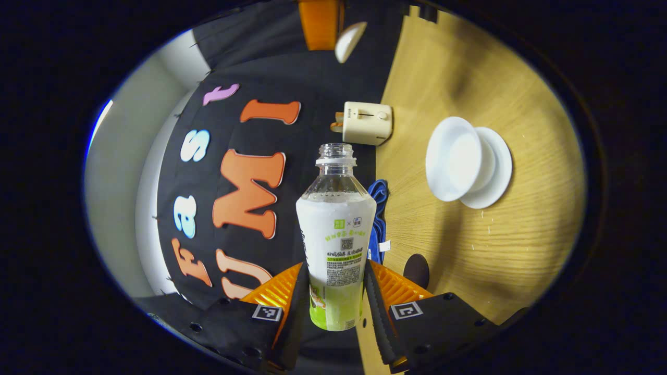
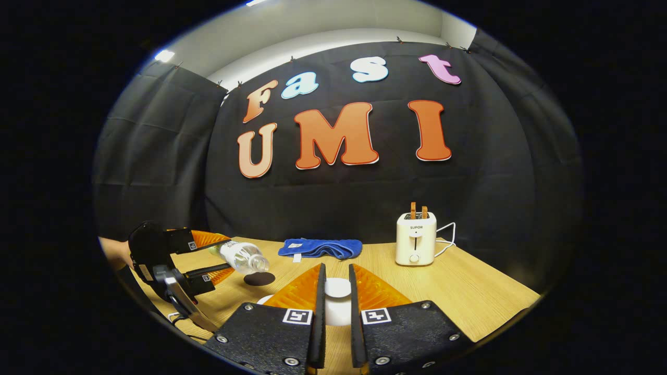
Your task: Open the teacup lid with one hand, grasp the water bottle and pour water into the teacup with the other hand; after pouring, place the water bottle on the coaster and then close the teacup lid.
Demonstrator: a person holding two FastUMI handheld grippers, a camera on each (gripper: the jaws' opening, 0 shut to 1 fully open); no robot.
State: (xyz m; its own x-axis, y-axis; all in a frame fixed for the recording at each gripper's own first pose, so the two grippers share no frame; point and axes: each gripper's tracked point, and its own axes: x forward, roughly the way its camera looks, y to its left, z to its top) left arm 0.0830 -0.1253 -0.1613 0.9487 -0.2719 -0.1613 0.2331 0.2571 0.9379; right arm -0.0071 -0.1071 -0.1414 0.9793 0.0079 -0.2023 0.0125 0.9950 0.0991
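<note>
My left gripper is shut on a capless water bottle with a white and green label, gripped low on its body. In the right gripper view the bottle lies almost level, mouth towards the right, just above the dark round coaster. The white teacup stands uncovered on its saucer on the wooden table, to the side of the bottle's mouth. My right gripper is shut on the white teacup lid. That lid shows far off in the left gripper view.
A cream toaster with its cord stands at the back of the table by the black wall. A folded blue cloth lies left of it, behind the coaster. A hand holds the left gripper at the table's left edge.
</note>
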